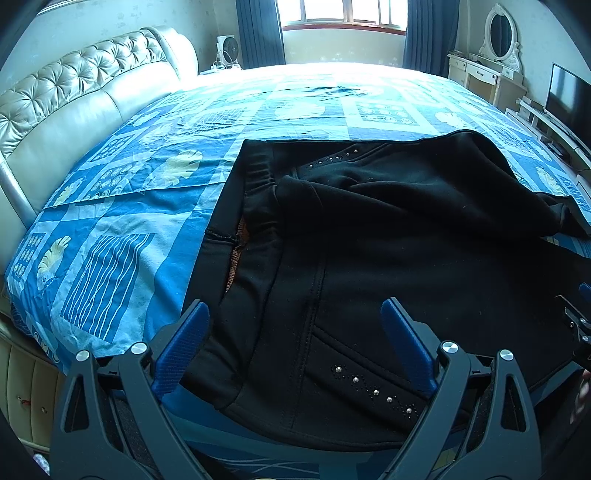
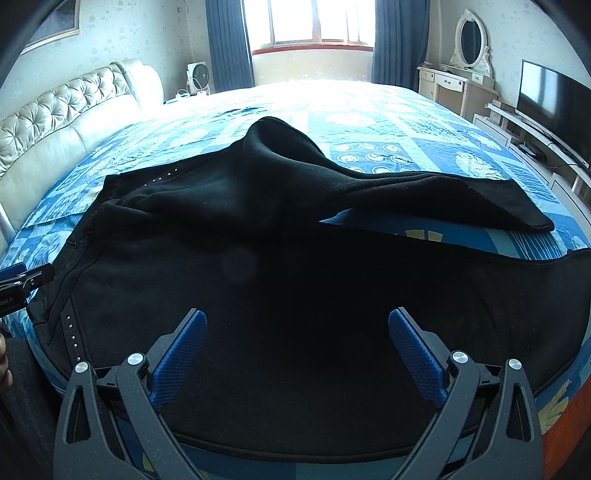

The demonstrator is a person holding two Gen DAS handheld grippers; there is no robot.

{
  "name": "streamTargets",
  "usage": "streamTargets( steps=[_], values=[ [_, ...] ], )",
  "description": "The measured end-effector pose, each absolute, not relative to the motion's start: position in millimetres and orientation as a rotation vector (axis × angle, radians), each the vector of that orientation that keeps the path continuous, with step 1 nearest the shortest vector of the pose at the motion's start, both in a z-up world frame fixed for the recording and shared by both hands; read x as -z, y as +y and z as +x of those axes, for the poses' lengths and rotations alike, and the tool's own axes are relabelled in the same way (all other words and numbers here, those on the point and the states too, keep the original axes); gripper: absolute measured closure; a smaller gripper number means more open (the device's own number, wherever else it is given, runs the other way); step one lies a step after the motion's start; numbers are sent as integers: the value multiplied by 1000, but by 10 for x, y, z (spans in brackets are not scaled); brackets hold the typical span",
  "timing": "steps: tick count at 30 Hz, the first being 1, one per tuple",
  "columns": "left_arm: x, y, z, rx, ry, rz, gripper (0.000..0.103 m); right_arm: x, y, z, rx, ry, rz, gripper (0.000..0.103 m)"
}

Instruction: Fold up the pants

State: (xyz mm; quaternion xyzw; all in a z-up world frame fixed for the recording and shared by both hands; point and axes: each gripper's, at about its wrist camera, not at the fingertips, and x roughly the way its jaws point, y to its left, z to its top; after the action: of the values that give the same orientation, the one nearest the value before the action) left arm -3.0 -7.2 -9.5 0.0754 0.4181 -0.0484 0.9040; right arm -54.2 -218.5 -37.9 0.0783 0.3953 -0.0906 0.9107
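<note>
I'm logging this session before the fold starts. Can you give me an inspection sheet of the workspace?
Surface: bed with a blue patterned sheet, lightly wrinkled.
Job's things: black pants spread out unfolded, far leg bunched and raised at the hip.
Clutter: nothing seen on the bed.
Grippers: left gripper and right gripper both open above the near edge of the pants, holding nothing.
Cables: cords by the fan and under the TV.
Surroundings: tufted headboard, window, vanity mirror.
</note>
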Motion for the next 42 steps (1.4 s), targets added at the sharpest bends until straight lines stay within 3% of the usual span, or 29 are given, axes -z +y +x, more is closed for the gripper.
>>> streamTargets(
  steps=[31,37,42],
  values=[
    [74,27,87,118,870,142,9,224,-2315,-376,28,841,272,5],
    [63,289,442,137,912,87,9,-140,-2640,34,-31,767,314,5],
    [107,673,920,132,988,-6,9,-279,-2864,701,-12,777,183,5]
  ],
)
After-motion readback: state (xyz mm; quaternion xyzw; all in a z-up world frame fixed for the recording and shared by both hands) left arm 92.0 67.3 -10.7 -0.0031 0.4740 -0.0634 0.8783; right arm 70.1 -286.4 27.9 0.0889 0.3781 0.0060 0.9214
